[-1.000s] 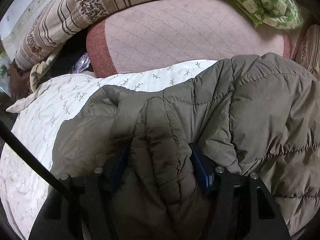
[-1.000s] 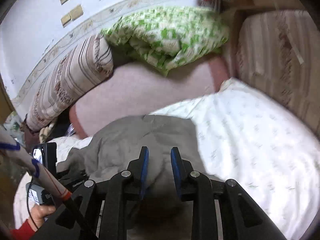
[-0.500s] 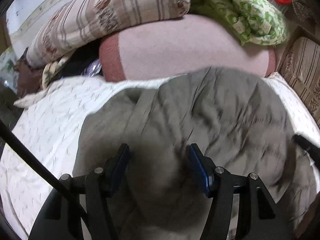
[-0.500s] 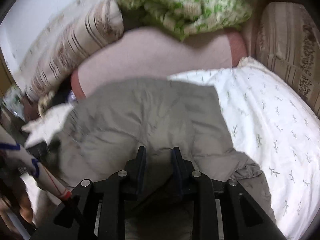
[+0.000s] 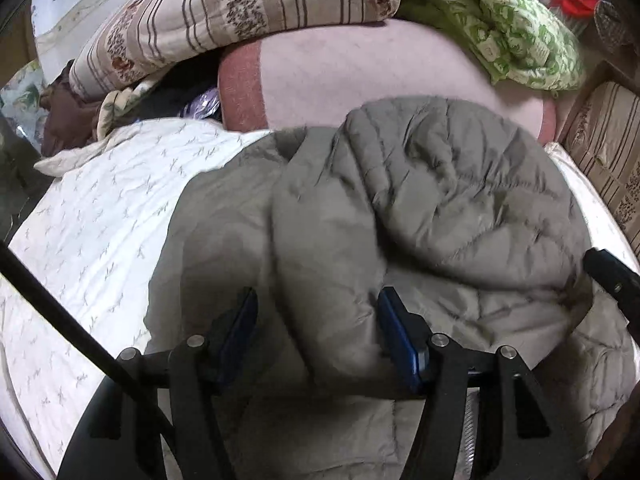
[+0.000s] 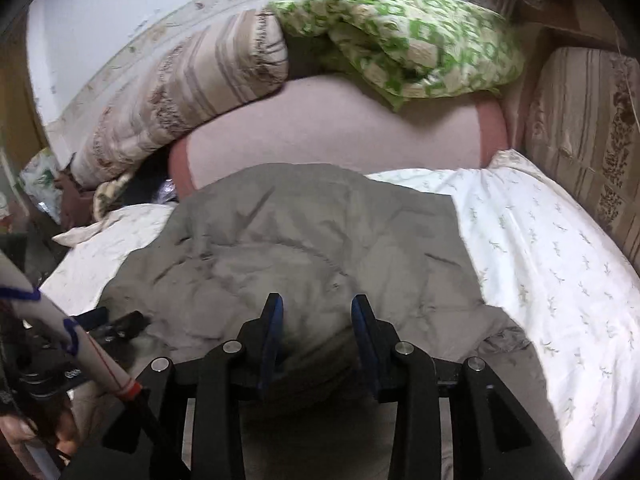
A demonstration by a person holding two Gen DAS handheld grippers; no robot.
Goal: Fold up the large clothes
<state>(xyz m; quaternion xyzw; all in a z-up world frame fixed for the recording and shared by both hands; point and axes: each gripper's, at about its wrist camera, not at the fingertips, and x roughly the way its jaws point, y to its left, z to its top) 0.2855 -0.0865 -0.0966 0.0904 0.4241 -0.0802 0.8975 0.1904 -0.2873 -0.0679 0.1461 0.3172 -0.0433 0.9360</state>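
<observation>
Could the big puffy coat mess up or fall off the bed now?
Maybe. The puffy jacket bulges between the left tongs, whose fingers look spread, so the bunched fold could slip and spring open. The right tongs also look spread around it. Its near edge lies close to the front of the white sheet, so it might slide off.

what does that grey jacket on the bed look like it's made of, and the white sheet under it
The grey jacket looks like thin matte synthetic shell, probably nylon or polyester, over soft padding: stitched quilt lines and puffy creases show. The white sheet looks like light woven fabric, likely cotton or a blend, matte, with fine wrinkles and a small printed sprig pattern.
</observation>
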